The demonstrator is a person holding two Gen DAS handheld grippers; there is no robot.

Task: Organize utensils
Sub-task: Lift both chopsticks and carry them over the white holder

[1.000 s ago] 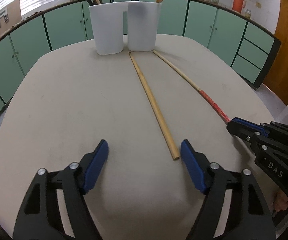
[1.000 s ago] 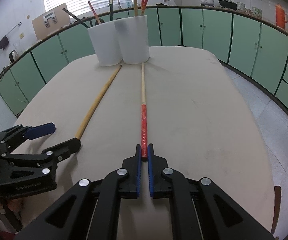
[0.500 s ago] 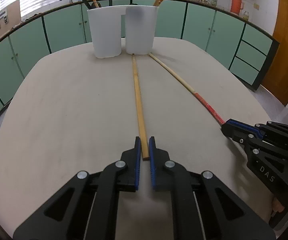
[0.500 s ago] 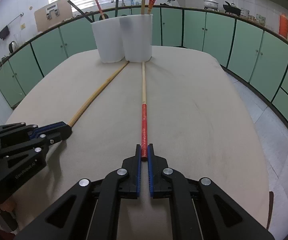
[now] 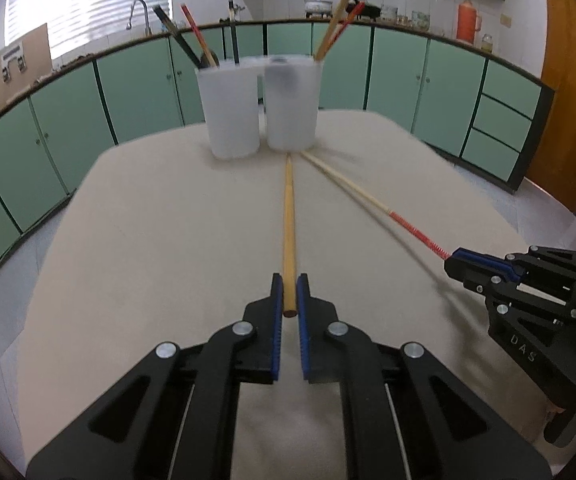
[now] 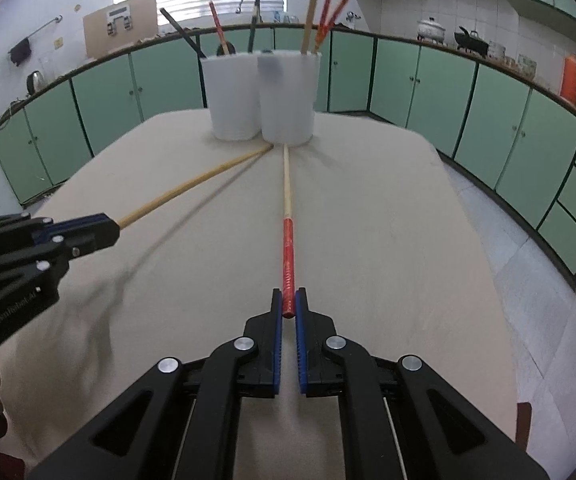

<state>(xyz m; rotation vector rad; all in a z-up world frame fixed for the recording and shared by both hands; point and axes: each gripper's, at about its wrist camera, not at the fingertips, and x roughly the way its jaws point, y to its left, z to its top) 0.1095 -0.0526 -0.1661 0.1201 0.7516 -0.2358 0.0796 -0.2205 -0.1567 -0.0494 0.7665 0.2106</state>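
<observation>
My left gripper [image 5: 289, 294] is shut on the near end of a plain wooden chopstick [image 5: 288, 216], raised off the table; its far end points at the two white cups. My right gripper [image 6: 288, 304] is shut on the red end of a red-handled chopstick [image 6: 286, 200], also raised. The left cup [image 5: 231, 110] holds dark and red utensils. The right cup [image 5: 292, 104] holds several chopsticks. In the right wrist view the left gripper [image 6: 105, 228] and its chopstick [image 6: 191, 186] are at left. In the left wrist view the right gripper [image 5: 460, 262] is at right.
The beige table [image 5: 147, 240] carries only the cups [image 6: 288, 96] at its far end. Green cabinets [image 6: 468, 96] ring the room. The table's right edge [image 6: 484, 280] drops to a tiled floor.
My left gripper shut on the wooden chopstick a second ago. Both grippers have since lifted, raising the near ends of both chopsticks; shadows now show under them.
</observation>
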